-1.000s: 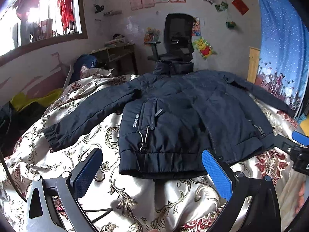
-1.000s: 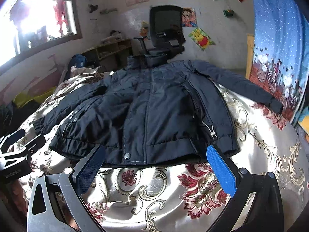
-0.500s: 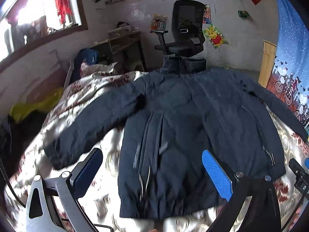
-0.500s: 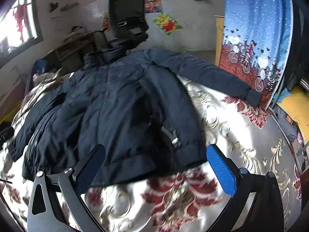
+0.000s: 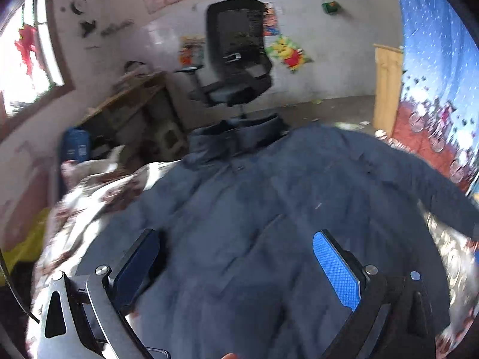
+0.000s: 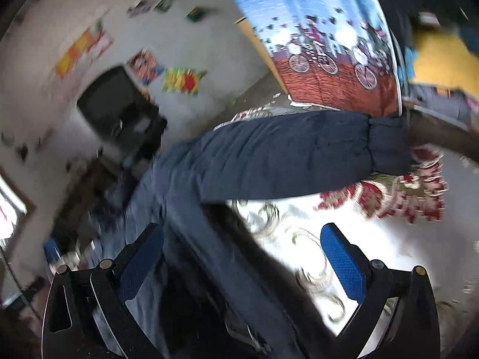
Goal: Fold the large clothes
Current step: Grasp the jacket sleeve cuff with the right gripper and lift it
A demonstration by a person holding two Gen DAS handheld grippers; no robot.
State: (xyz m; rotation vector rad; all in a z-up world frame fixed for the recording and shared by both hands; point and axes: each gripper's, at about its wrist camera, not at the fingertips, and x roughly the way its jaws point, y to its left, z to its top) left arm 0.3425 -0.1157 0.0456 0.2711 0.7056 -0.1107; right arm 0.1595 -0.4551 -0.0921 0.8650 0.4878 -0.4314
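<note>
Dark navy jacket (image 5: 269, 224) lay spread, sleeve (image 6: 284, 155) reaching bed (image 6: 299, 224) edge; left gripper (image 5: 236, 266) and right gripper (image 6: 242, 260) gaped wide, empty.

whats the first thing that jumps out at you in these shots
A big dark navy jacket spread over a floral satin bedspread fills both views, one sleeve stretched toward the blue bicycle-print curtain. Both grippers, left and right, hang open above it.
</note>
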